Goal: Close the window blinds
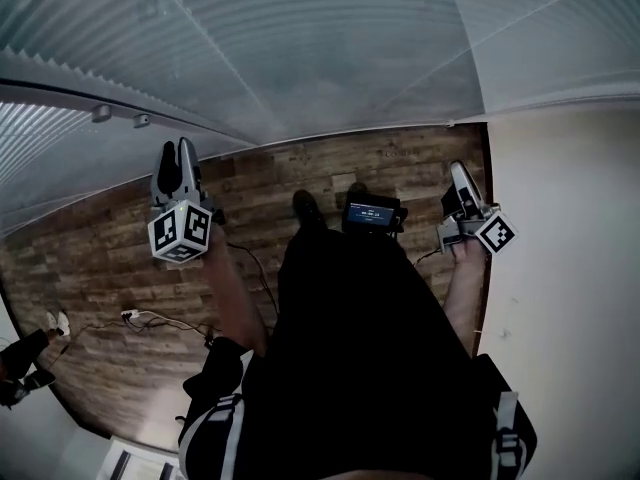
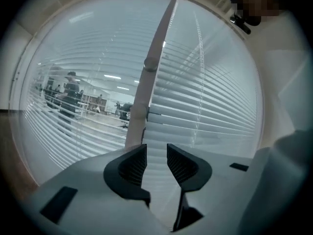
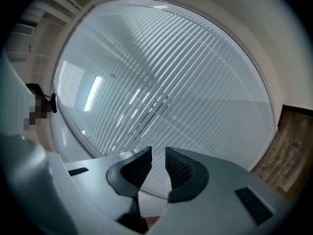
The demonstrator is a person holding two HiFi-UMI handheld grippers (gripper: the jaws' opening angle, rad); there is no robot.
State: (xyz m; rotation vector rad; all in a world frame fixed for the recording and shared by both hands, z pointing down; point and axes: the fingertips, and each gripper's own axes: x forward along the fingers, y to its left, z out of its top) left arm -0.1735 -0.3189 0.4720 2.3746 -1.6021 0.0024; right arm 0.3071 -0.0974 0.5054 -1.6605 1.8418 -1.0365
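The window blinds (image 1: 300,58) span the far side of the scene, their pale horizontal slats running across the whole top of the head view above a wood-plank floor (image 1: 110,258). In the left gripper view the blinds (image 2: 215,102) fill the frame, split by a pale upright post (image 2: 151,67); through the slats left of the post a lit room shows, while those to its right look flatter and let less through. The left gripper (image 2: 156,163) points at the foot of that post with its dark ribbed jaws spread and nothing between them, clear of the slats. The right gripper (image 3: 158,168) faces a further stretch of blinds (image 3: 166,82), its jaws also parted by a narrow gap and empty. From the head, the left gripper (image 1: 179,158) and right gripper (image 1: 460,183) are held well apart, either side of the person's dark clothing (image 1: 360,348), with a white wall (image 1: 570,268) on the right.
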